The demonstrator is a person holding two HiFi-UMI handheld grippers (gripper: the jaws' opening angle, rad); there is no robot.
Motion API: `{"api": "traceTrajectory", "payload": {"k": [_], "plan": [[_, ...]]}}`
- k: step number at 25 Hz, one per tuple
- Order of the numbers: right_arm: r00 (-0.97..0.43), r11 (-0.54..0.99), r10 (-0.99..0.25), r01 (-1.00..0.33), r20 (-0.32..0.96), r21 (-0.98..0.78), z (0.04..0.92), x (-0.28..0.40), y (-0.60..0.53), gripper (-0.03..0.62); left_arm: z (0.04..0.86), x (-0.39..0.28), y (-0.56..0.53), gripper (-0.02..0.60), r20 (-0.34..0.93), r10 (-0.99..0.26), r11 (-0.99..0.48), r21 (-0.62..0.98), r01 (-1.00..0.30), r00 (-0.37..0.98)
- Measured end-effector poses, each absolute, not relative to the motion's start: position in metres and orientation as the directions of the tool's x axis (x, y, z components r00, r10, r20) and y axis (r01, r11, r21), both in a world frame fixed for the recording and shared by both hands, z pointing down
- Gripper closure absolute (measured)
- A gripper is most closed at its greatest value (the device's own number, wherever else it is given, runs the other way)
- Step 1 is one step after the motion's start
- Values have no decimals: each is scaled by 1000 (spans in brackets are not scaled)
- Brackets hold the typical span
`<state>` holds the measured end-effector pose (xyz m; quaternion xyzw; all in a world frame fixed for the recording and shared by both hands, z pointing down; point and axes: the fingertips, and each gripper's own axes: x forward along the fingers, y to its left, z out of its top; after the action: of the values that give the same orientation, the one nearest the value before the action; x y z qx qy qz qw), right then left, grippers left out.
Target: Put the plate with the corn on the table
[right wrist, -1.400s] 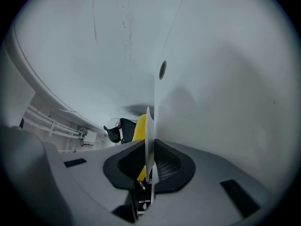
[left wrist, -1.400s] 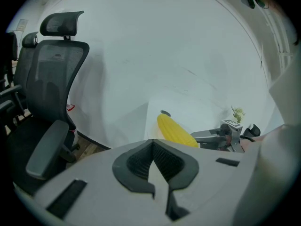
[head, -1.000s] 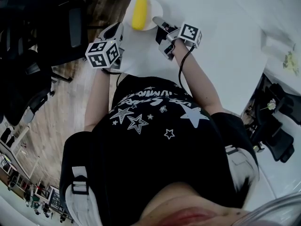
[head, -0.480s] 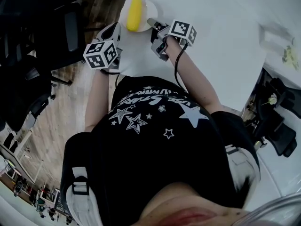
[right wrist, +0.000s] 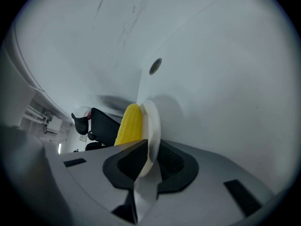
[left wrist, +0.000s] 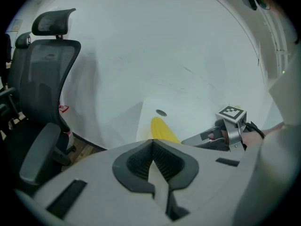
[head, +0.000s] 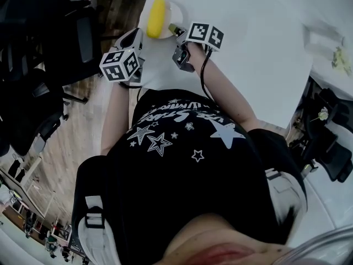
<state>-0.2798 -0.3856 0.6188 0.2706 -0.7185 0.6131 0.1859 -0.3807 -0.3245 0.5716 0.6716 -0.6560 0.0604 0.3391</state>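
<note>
Gripping the near rim of the plate [right wrist: 151, 121], the right gripper [right wrist: 146, 147] has its jaws set narrow with the white rim between the pads, and the jaws are opening at this moment. In the head view the right gripper [head: 174, 29] reaches forward over the white surface [head: 259, 48], the marker cube just behind its jaws.

The plate [head: 171, 12] sits over the near left corner of the surface, close to the left edge. Whether its underside touches the surface cannot be told.

The corn [head: 156, 16] lies on the left part of the plate. Its long axis runs away from the person, roughly parallel to the left edge of the surface and in line with the right gripper's jaws. In the right gripper view the corn [right wrist: 129, 124] lies against the plate's upper face, one end pointing toward the gripper.

A round hole [right wrist: 155, 66] in the surface lies beyond the plate.

The left gripper [left wrist: 153, 142] has its jaws together, nothing between them. It is held just left of the plate, off the surface edge [head: 132, 40], pointing toward the corn [left wrist: 162, 130].

A black office chair [left wrist: 51, 79] stands on the wooden floor [head: 66, 131] to the left.
</note>
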Motion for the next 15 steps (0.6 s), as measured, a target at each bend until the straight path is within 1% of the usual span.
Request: {"api": "traceTrajectory", "payload": {"k": [2, 6, 9, 15], "plan": [[-767, 151, -162, -641, 621, -752, 619, -280, -384, 548, 571, -381, -322, 577, 528, -839, 89, 372, -924, 132], [-725, 298, -172, -684, 667, -666, 616, -280, -383, 492, 571, -383, -318, 577, 540, -833, 96, 360, -928, 124], [-703, 361, -177, -698, 689, -619, 614, -280, -383, 463, 569, -384, -316, 577, 534, -837, 100, 363, -926, 119], [-648, 462, -199, -724, 735, -513, 614, -273, -381, 448, 566, -382, -313, 577, 532, -839, 95, 355, -930, 118]]}}
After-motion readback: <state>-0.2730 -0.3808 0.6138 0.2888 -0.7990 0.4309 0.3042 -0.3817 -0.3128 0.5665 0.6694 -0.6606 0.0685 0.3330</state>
